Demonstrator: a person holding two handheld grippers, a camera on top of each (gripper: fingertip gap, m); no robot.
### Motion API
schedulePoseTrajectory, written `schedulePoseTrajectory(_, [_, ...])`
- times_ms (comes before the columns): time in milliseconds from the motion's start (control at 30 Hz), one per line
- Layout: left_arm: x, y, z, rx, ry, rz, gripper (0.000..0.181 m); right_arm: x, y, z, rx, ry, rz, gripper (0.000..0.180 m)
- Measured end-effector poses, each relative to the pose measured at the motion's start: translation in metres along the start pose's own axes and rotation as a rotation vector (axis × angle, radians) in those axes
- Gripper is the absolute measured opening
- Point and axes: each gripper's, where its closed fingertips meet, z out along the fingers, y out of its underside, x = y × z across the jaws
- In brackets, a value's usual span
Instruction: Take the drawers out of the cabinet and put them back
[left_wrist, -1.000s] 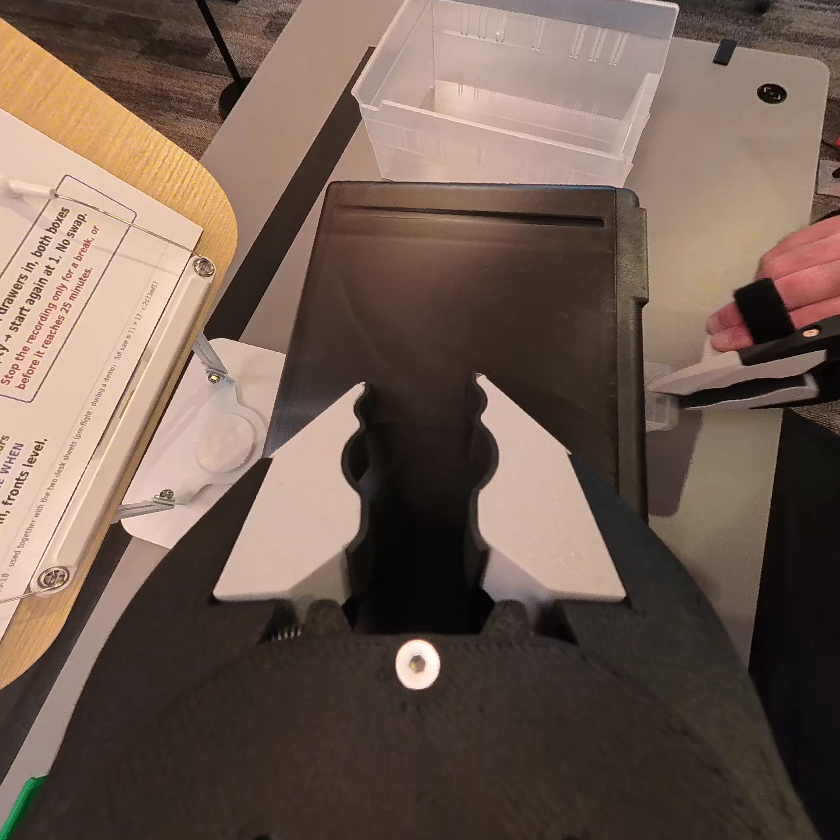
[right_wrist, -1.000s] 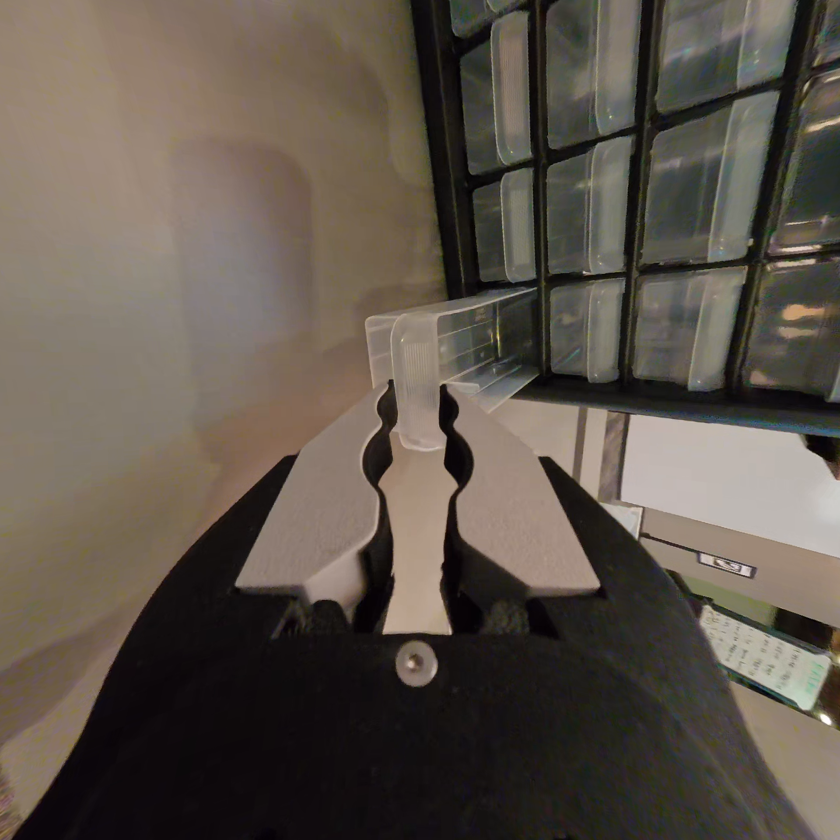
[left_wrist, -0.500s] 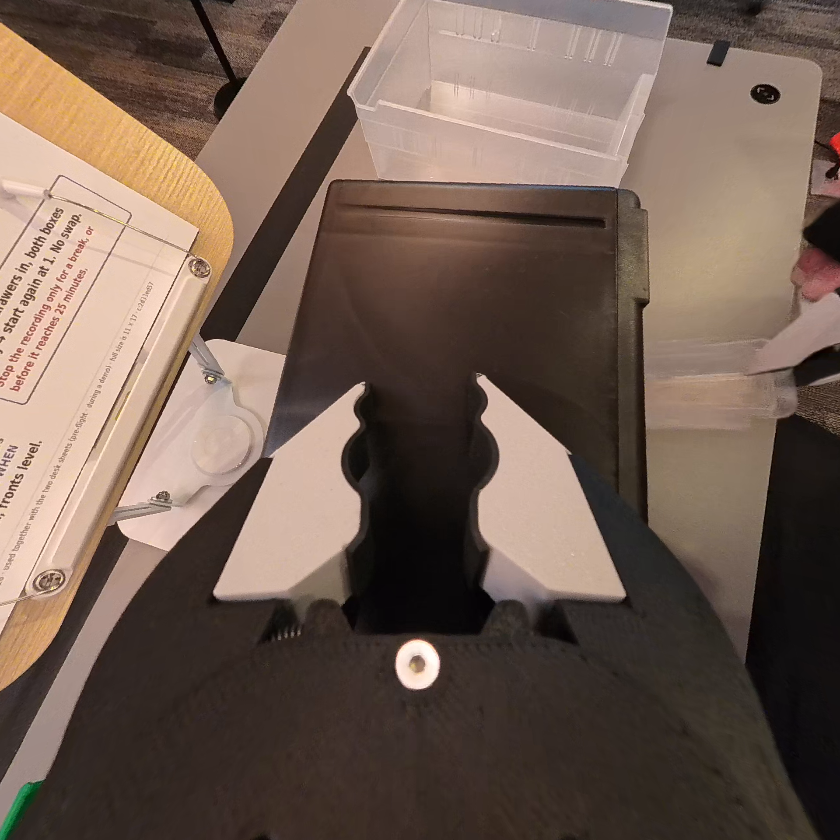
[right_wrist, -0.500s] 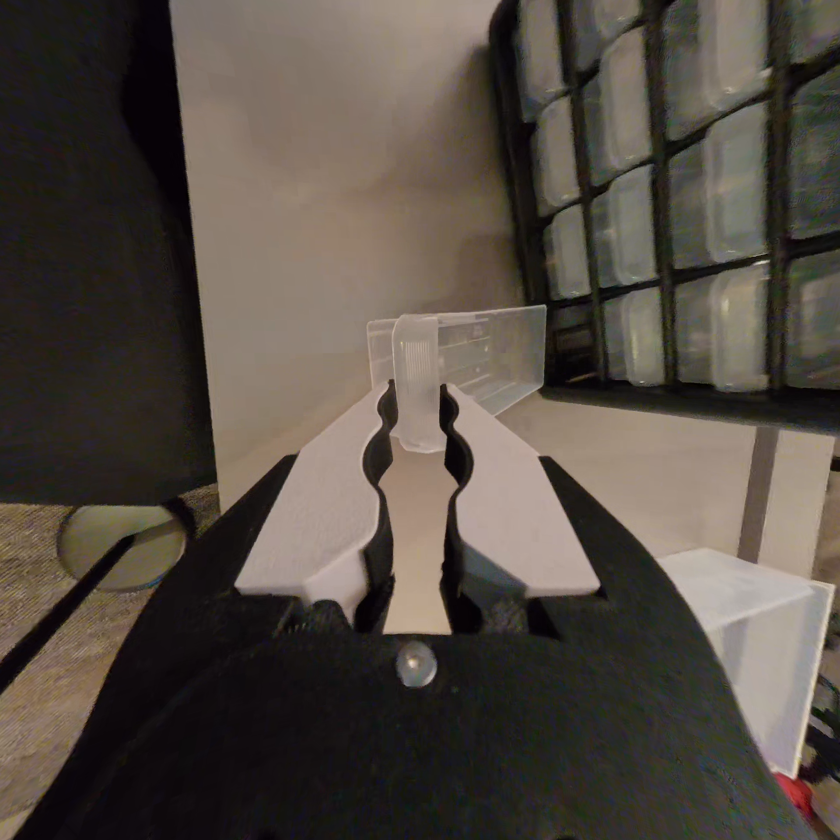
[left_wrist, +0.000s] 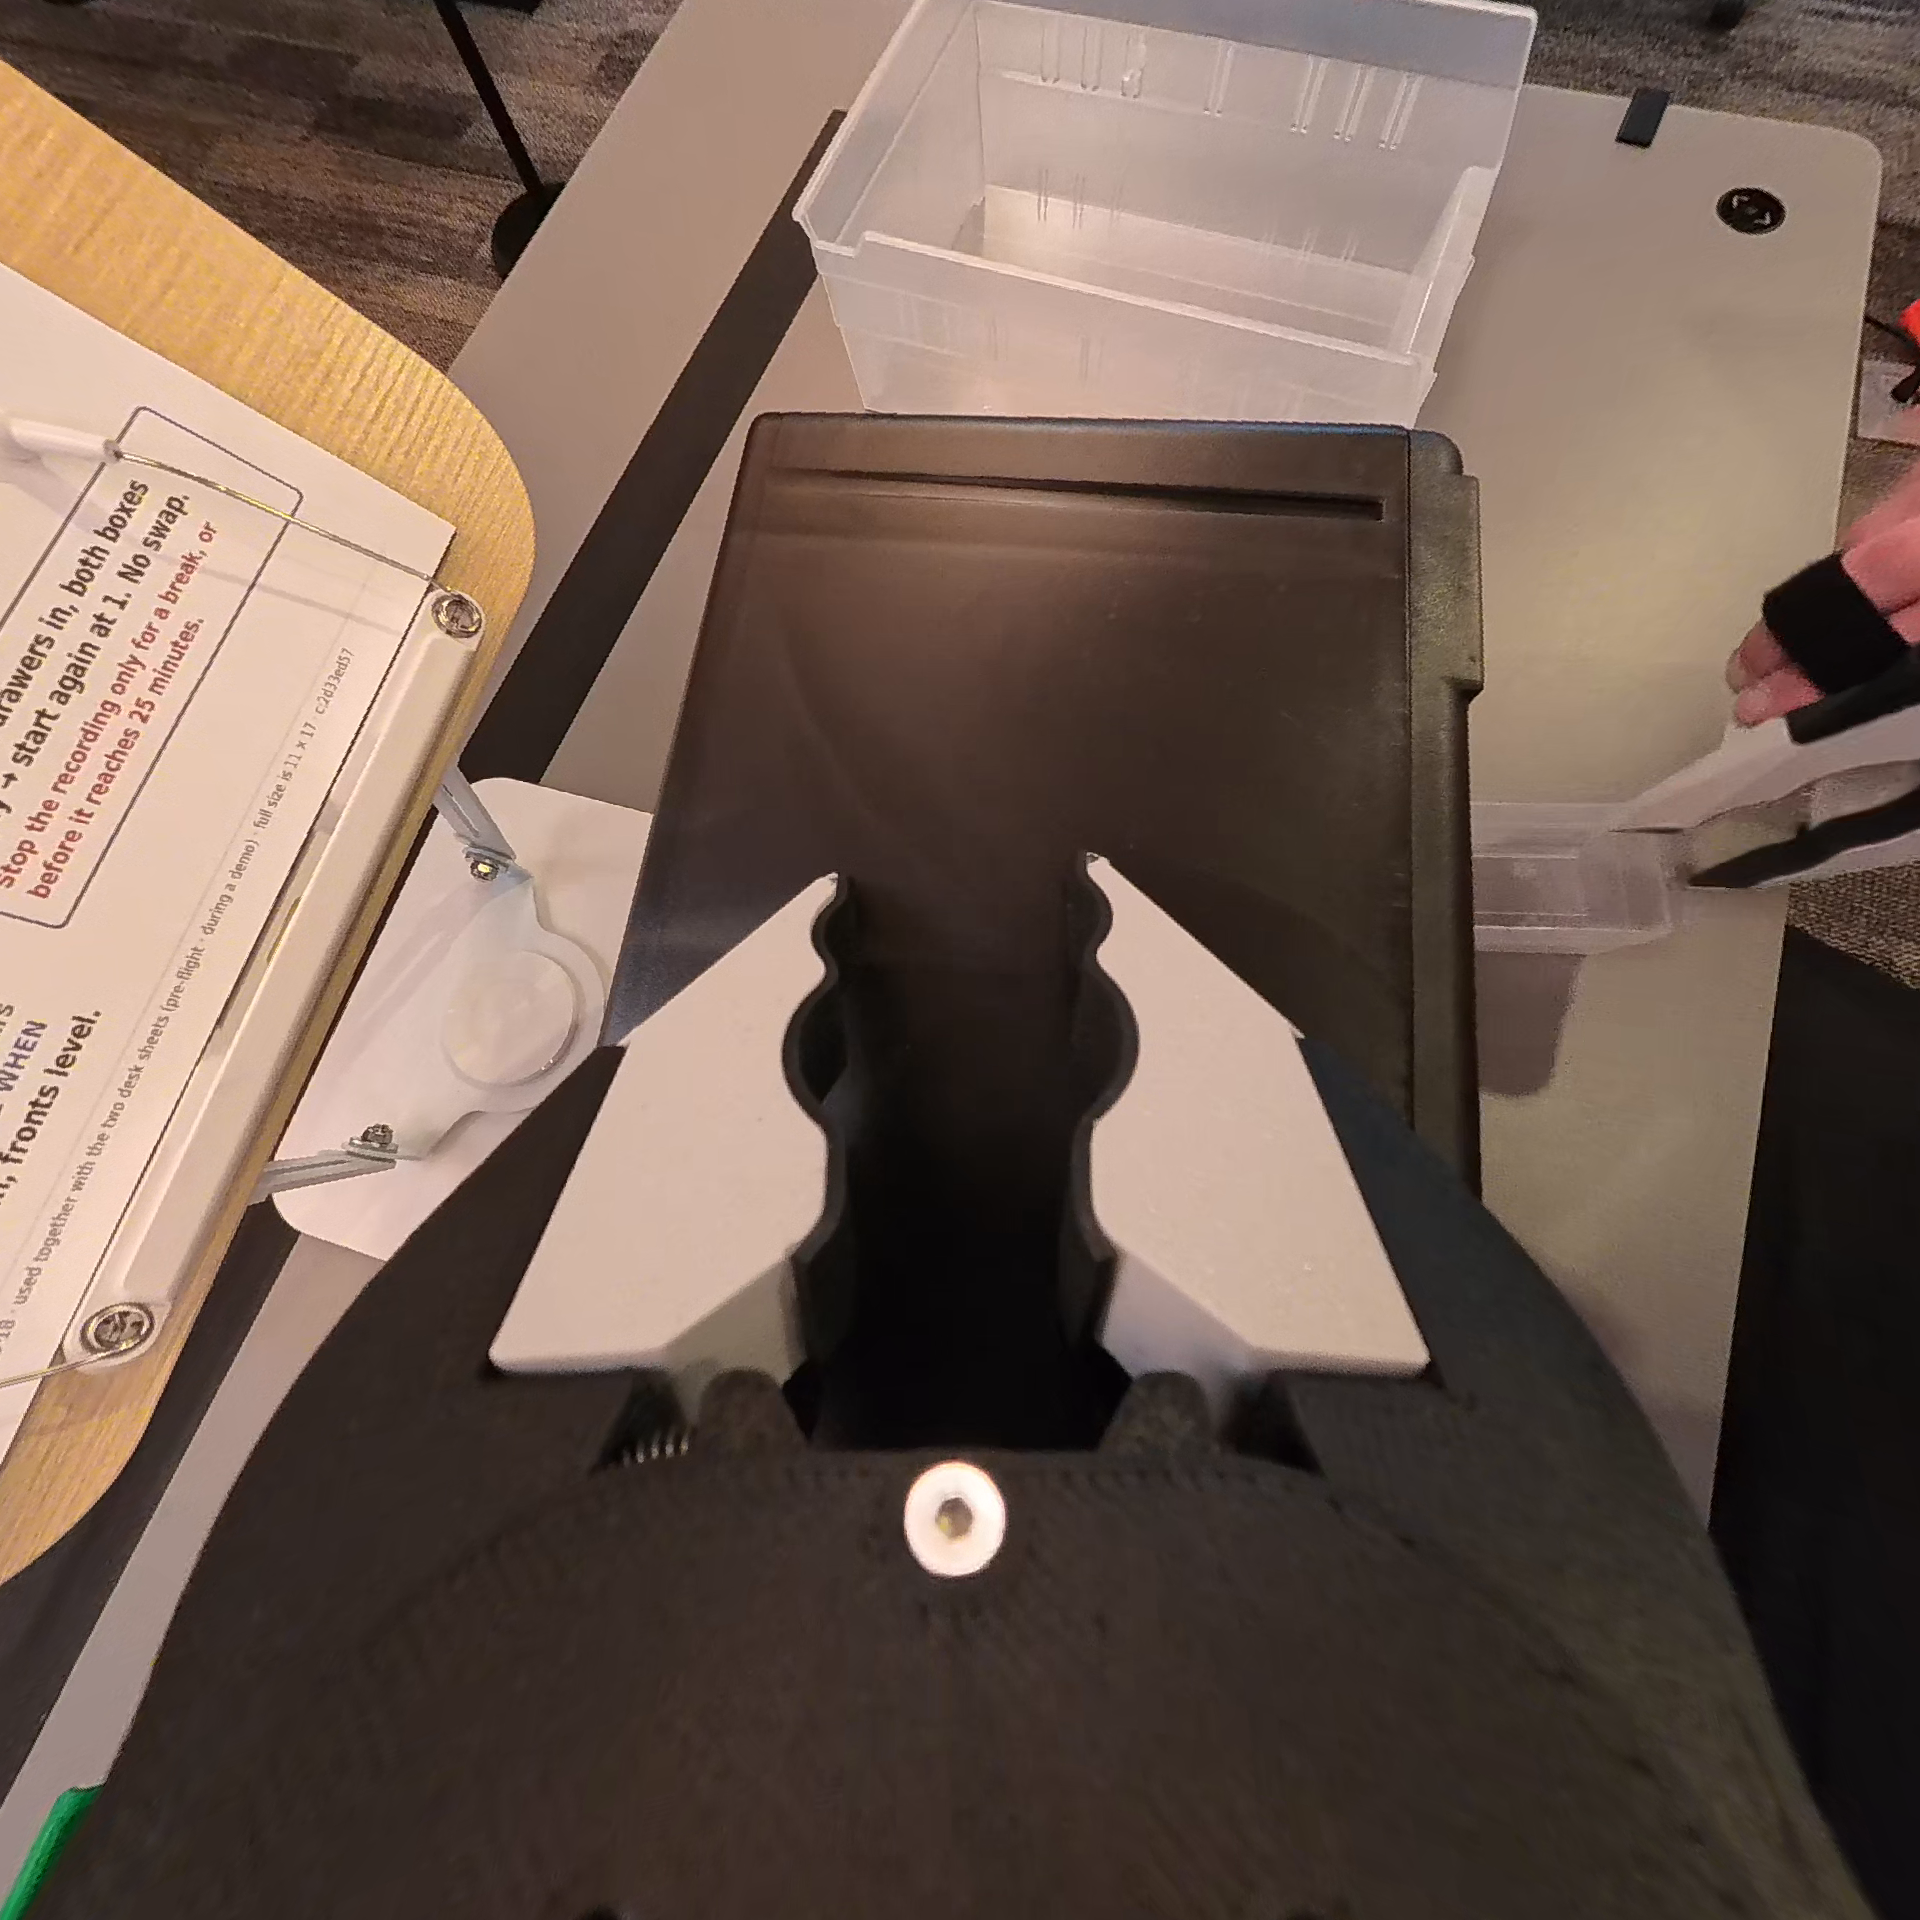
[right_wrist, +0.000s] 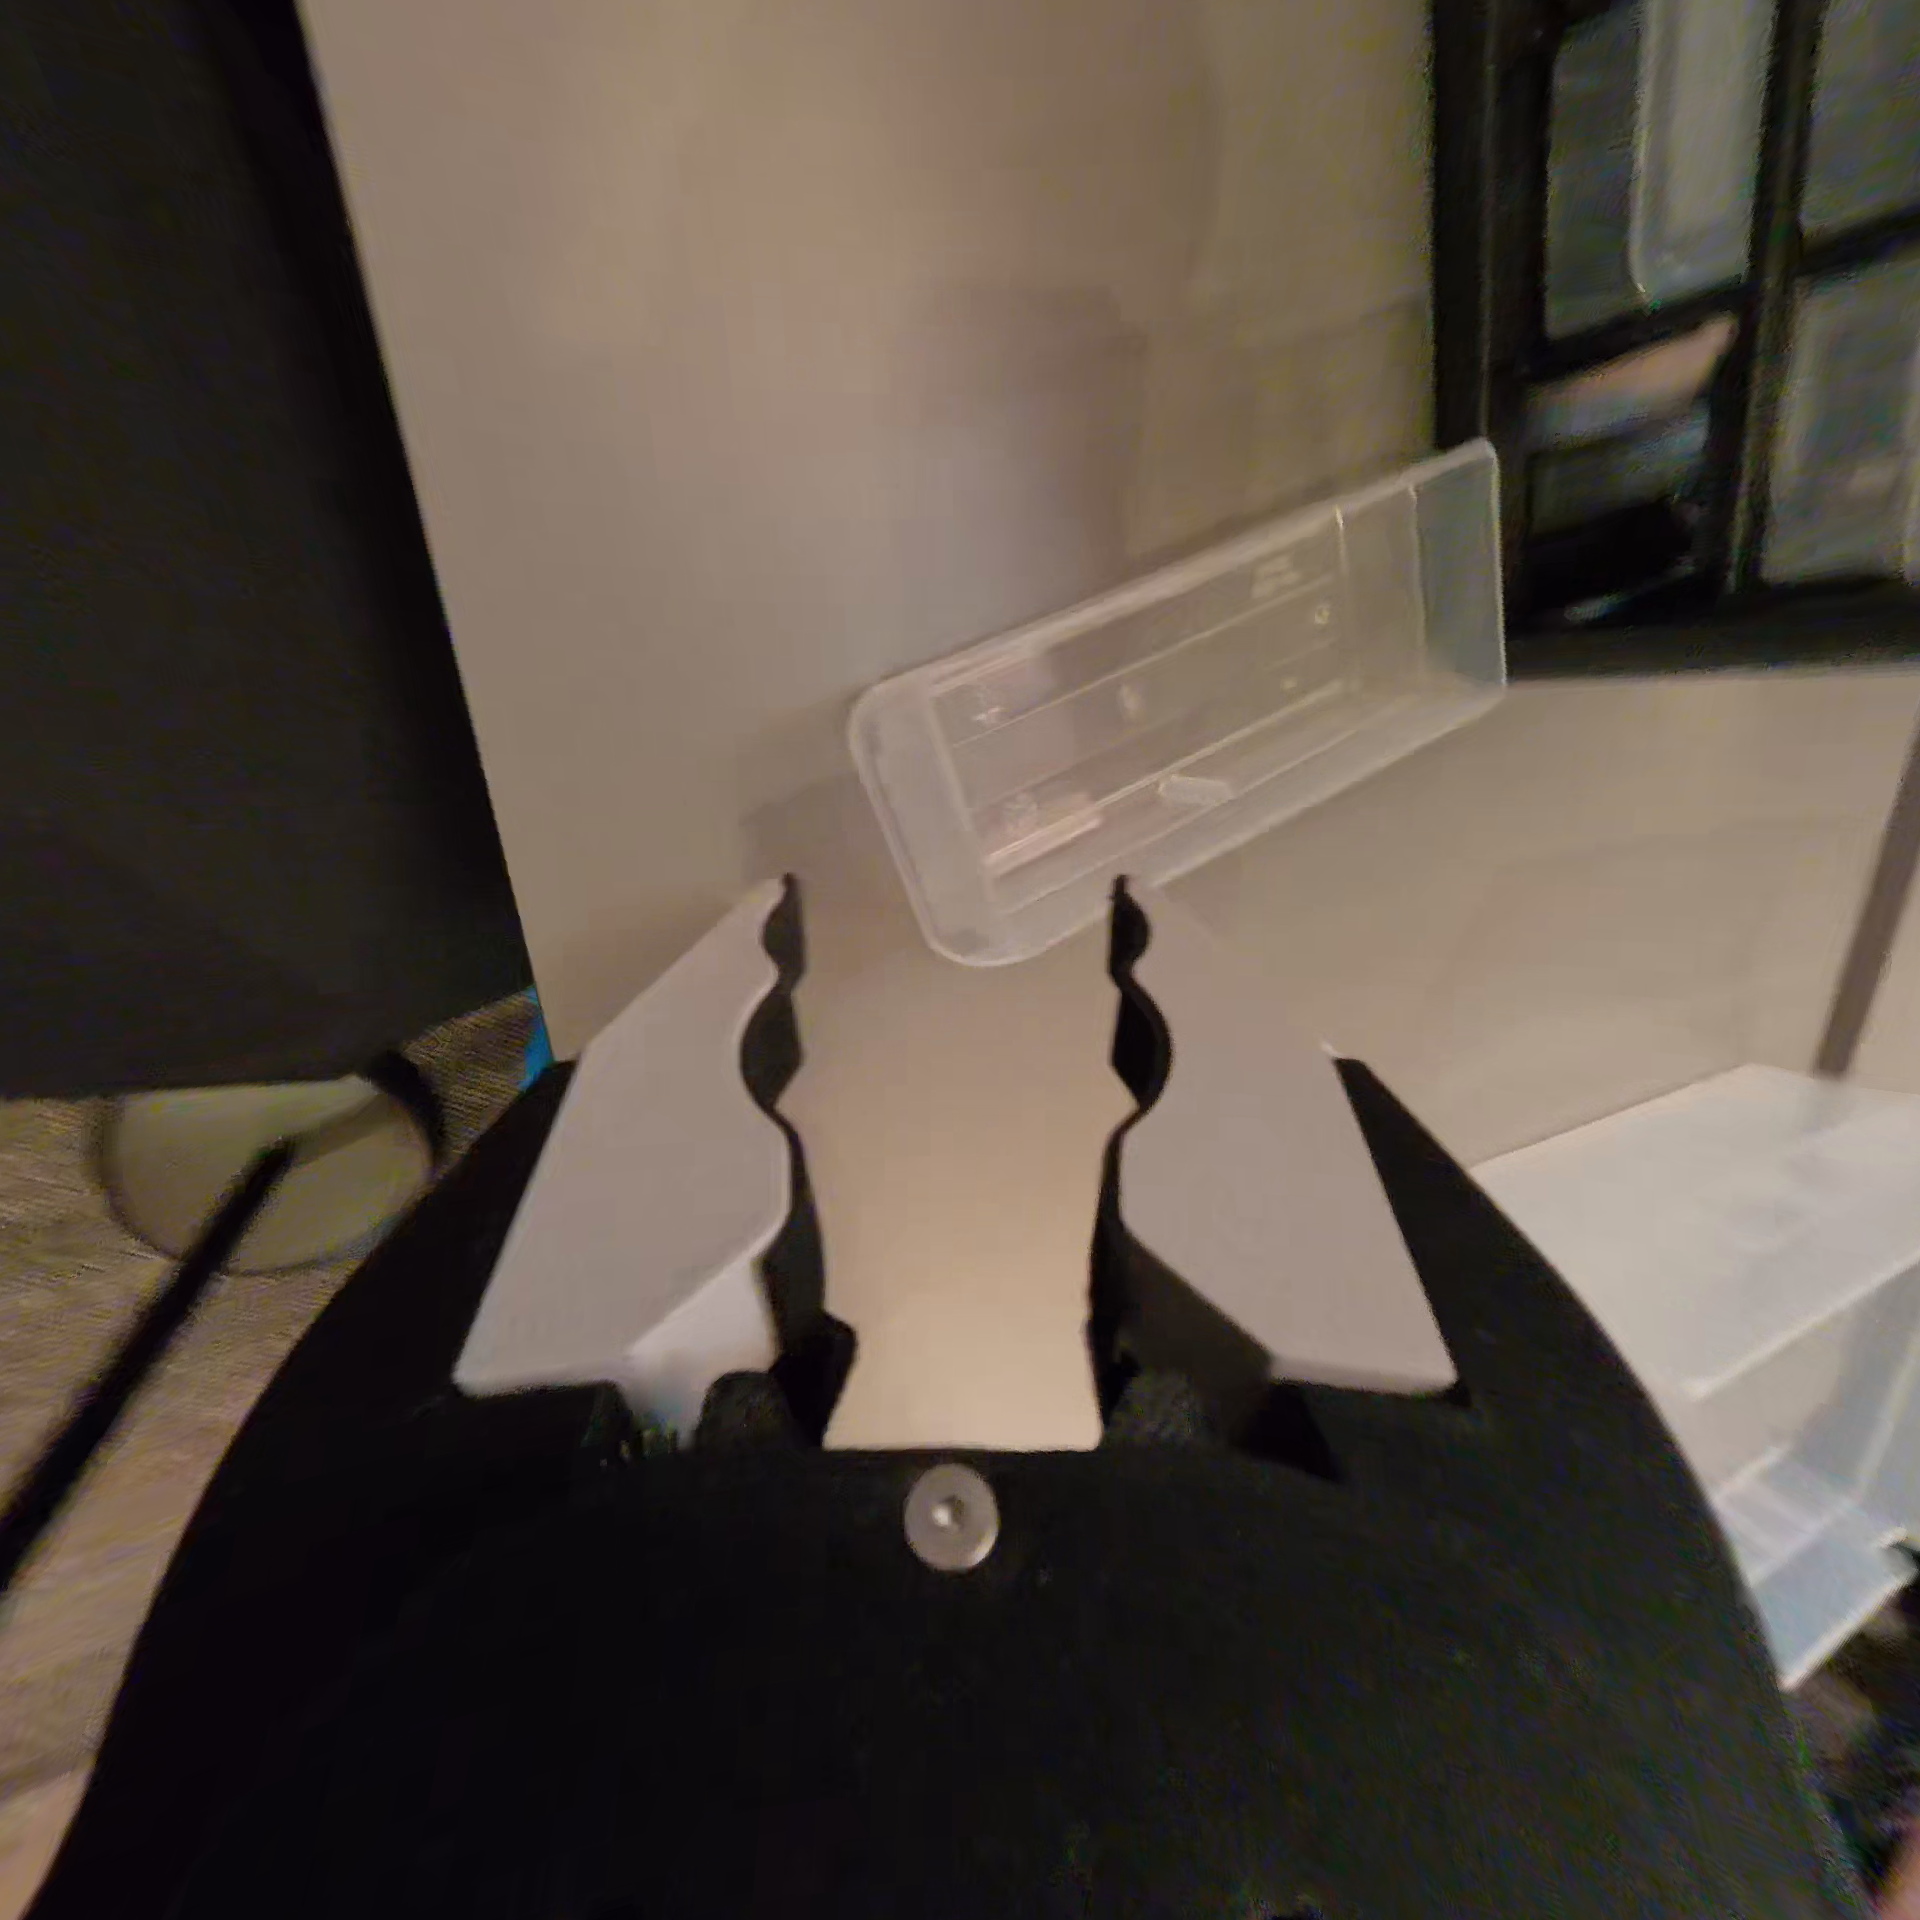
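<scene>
Right wrist view first: the right gripper (right_wrist: 951, 904) is spread wide and gripping nothing, and the small clear drawer (right_wrist: 1174, 717) lies on the pale table (right_wrist: 935, 416) just ahead of the fingertips, skewed, its rear end angled towards the black cabinet (right_wrist: 1766, 312) at the upper right. It looks freshly set down, clear of the cabinet frame, though whether its near end touches a fingertip (right_wrist: 1127, 904) I can't quite tell. Over to the left wrist view, and the left gripper (left_wrist: 961, 873) hovers open over the cabinet's dark top (left_wrist: 1039, 675), also carrying nothing; from here the right gripper (left_wrist: 1704, 831) shows at the far edge with the small drawer (left_wrist: 1558, 883) sticking out beside the cabinet. Beyond it sits a large clear drawer (left_wrist: 1143, 208), already out on the table. Now, the risks. That small drawer is light, slick plastic, so a fingertip brushing it on the way out could send it skating or spin it further askew. It also lies close to the table's near edge, so a nudge that way might tip it off. When it goes back, its skewed angle matters: fed in crooked, it could jam against the frame. And nothing is steadying the cabinet right now, so a hard push may shift the whole unit.
</scene>
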Motion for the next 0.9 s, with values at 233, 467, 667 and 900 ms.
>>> schedulePoseTrajectory(233, [0.0, 0.0, 0.0, -0.001, 0.002, -0.002, 0.04, 0.064, -0.046, -0.026, 0.249, -0.081, 0.92, 0.102])
schedulePoseTrajectory(467, [0.0, 0.0, 0.0, 0.0, 0.0, 0.0, 0.04, 0.05, -0.032, 0.046, -0.05, -0.121, 0.857, 0.105])
schedulePoseTrajectory(667, [0.001, 0.0, 0.0, 0.0, 0.006, 0.0, 0.04, 0.043, -0.013, 0.051, -0.114, -0.208, 0.762, 0.067])
schedulePoseTrajectory(900, [0.001, 0.0, 0.0, 0.001, 0.006, 0.005, 0.039, 0.094, 0.014, -0.027, 0.012, -0.136, 0.5, 0.061])
